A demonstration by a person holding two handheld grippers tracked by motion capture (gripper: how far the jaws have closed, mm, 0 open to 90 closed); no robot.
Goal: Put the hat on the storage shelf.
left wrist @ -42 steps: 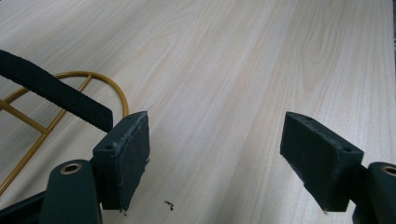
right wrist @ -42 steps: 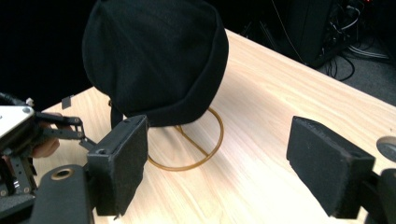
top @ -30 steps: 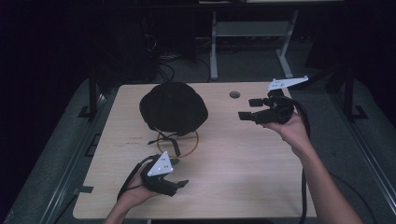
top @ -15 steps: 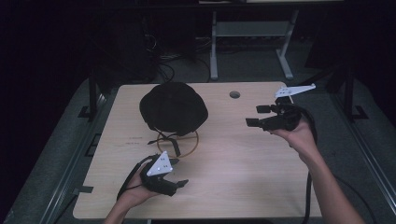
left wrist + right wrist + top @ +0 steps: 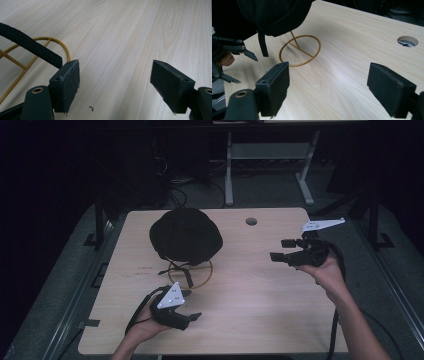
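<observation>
Left tool (image 5: 192, 316) low over the near-left table (image 5: 260, 320), jaws spread wide, nothing between them. Right tool (image 5: 278, 249) raised above the right side, well apart from the left, jaws likewise wide and empty. Between and beyond them, black cap (image 5: 186, 237) perched on a gold wire stand (image 5: 191, 272) with ring base; strap (image 5: 30, 46) hanging just beside the left tool. Cable hole (image 5: 251, 221) near the far edge.

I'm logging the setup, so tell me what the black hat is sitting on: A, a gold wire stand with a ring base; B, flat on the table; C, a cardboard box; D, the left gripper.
A: the black hat perches on a gold wire stand whose ring base rests on the table.
</observation>
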